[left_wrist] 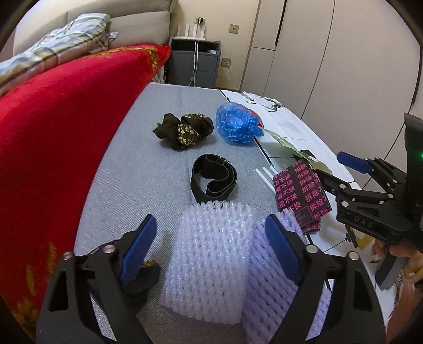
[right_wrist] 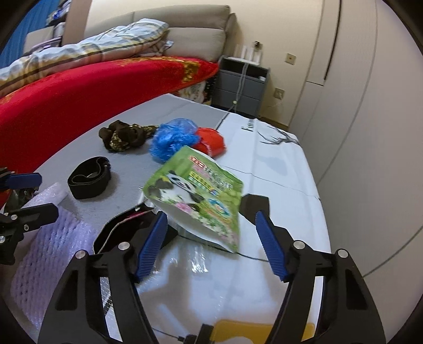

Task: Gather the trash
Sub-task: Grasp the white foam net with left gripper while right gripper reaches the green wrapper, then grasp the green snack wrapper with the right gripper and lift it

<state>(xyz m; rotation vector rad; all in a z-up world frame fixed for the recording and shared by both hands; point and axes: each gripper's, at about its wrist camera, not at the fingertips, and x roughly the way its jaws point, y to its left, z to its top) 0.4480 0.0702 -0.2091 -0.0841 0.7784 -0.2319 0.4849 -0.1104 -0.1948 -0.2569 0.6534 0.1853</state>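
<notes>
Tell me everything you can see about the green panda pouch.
The green panda pouch is a flat, glossy plastic packet printed with pandas, flowers and red lettering, its underside white. It is tilted, one end raised, over the white sheet, its lower end between the open right gripper's blue pads, which do not press it. The black pink-lettered card lies against its near edge. From the left wrist view it appears only edge-on.

Ahead of the tongs, a grey nightstand [left_wrist: 194, 64] stands against the cream wall [left_wrist: 224, 16]; a red-blanketed bed [left_wrist: 58, 111] lies left, pale wardrobe doors [left_wrist: 343, 58] right.
</notes>
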